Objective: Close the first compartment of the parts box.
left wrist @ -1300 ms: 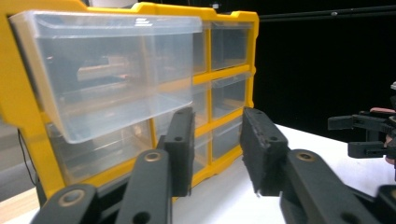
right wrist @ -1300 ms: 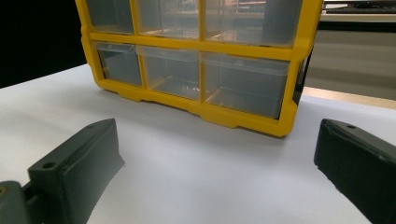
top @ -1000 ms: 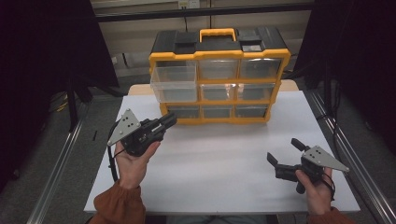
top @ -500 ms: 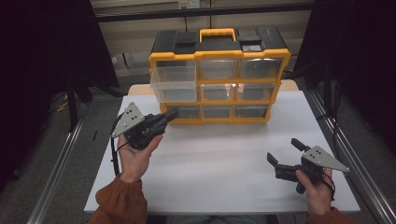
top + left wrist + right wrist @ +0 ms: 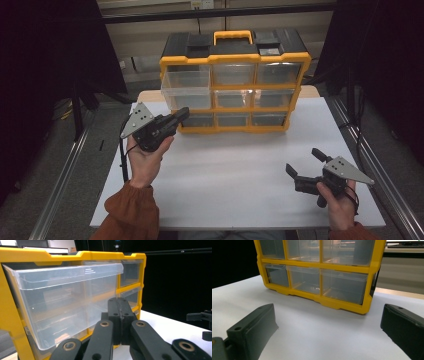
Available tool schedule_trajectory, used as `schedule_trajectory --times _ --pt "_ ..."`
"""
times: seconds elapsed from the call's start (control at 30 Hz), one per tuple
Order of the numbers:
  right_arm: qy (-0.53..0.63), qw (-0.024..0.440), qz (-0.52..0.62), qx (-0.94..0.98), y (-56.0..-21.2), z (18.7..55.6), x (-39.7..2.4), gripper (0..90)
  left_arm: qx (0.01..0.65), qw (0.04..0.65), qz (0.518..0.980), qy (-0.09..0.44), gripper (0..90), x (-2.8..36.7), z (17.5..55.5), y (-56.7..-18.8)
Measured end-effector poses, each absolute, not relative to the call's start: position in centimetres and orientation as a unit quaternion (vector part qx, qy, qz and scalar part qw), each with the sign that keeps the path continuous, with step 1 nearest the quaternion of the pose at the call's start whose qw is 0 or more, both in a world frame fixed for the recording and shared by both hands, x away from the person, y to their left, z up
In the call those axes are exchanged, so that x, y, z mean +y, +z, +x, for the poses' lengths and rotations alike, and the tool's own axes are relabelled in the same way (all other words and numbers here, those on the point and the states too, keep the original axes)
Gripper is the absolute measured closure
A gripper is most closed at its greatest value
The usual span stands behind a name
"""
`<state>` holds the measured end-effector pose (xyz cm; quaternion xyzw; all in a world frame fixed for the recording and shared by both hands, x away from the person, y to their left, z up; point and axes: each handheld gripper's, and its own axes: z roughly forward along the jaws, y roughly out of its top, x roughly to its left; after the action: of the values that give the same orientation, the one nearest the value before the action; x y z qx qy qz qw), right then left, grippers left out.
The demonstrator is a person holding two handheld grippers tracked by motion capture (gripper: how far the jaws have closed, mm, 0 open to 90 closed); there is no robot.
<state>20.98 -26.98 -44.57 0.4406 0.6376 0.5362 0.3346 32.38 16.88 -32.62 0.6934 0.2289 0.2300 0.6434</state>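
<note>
While organizer sits at the back:
left gripper: fingers pressed together, near its drawers
right gripper: fingers spread
tabletop: bare between

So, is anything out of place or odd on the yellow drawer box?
Yes. The top-left drawer of the box sticks out past the frame, while the other drawers sit flush. The left gripper, jaws shut, is just below it. Nothing looks spilled or damaged.
</note>
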Motion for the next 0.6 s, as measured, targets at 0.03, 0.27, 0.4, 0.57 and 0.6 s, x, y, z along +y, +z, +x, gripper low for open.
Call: schedule_trajectory --times 0.03,0.27,0.4,0.57,0.6 --pt "0.536 0.335 0.441 0.637 -44.6 21.0 -27.0 0.0 0.233 0.644 0.692 0.23 90.0 16.8 32.5 -32.7" --pt "0.537 0.335 0.441 0.637 -44.6 21.0 -27.0 0.0 0.241 0.642 0.689 0.234 90.0 16.8 33.2 -32.8" --pt "0.536 0.334 0.442 0.637 -44.6 20.9 -27.0 0.0 0.24 0.634 0.694 0.242 90.0 16.8 33.5 -32.9" --pt "0.536 0.334 0.442 0.637 -44.6 21.0 -27.0 0.0 0.245 0.637 0.69 0.242 90.0 16.7 33.8 -32.9" --pt "0.536 0.334 0.442 0.637 -44.6 21.0 -27.0 0.0 0.243 0.637 0.69 0.242 90.0 16.7 33.9 -32.9"
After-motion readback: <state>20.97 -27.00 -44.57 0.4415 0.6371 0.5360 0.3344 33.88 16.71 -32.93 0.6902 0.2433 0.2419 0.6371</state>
